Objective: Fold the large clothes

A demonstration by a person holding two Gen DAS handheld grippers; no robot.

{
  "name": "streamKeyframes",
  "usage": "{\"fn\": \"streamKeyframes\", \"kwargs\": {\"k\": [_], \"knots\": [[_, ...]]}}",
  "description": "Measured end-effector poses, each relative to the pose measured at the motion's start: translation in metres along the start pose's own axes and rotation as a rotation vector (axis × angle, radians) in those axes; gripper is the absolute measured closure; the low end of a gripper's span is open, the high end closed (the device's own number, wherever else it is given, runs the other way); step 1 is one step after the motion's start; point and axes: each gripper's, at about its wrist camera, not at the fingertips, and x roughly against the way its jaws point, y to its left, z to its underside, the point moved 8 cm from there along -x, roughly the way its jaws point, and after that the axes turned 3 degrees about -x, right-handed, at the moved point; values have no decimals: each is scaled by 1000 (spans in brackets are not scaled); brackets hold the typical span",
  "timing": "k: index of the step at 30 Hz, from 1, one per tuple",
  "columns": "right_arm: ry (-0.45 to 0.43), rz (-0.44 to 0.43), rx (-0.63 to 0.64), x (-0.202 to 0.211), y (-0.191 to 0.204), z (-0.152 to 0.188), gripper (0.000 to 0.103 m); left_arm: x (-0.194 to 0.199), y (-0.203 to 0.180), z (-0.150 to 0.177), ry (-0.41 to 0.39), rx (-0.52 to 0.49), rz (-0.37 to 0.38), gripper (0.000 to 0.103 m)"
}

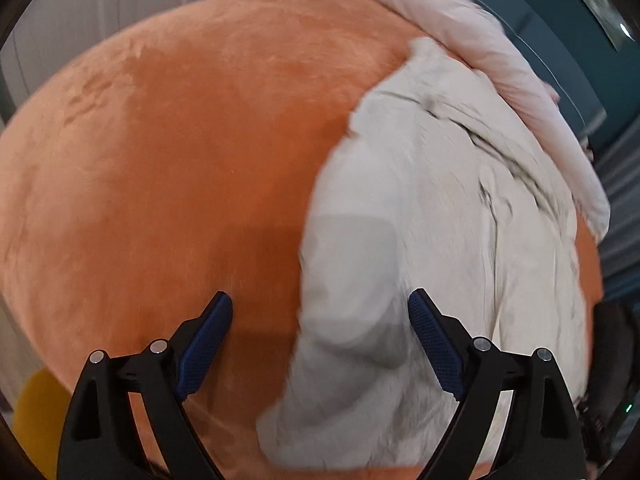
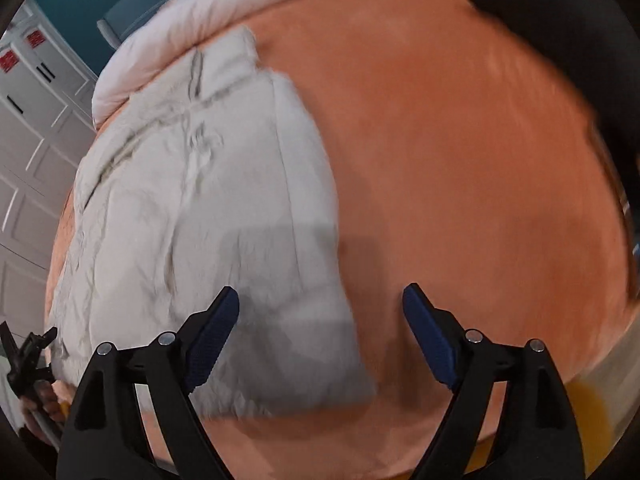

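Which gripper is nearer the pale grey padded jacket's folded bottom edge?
Roughly equal, perhaps right. Left gripper straddles the pale grey padded jacket's side edge; right gripper hovers above its corner.

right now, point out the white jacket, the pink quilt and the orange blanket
white jacket (image 2: 208, 200), right wrist view, its body
pink quilt (image 1: 460, 28), left wrist view, its rolled edge
orange blanket (image 1: 160, 160), left wrist view, bare middle

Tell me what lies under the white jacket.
The white jacket lies flat on an orange plush cover. A pale pink quilt sits behind its collar. Anything beneath the jacket itself is hidden.
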Motion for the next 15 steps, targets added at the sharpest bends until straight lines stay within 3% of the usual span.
{"fn": "streamKeyframes", "kwargs": {"k": [1,2,3,4,6,10,13,15], "knots": [[-1,-6,-8,-2,2,3,37,-1,-9,3,12,-24,12,18],[2,-24,-11,-2,8,3,47,-2,-15,5,20,-34,17,34],[16,-49,-10,-2,17,4,66,-2,-24,7,36,-54,38,57],[23,-54,-8,-1,22,3,82,-1,-29,7,54,-71,41,65],[-2,-61,38,18,36,1,90,13,-36,4,33,-121,25,91],[-28,-93,119,67,52,7,92,63,-38,14,4,-211,64,95],[35,-34,255,96,50,45,92,93,-27,39,25,-277,48,95],[91,8,314,108,36,78,92,111,-13,73,80,-299,37,95]]}}
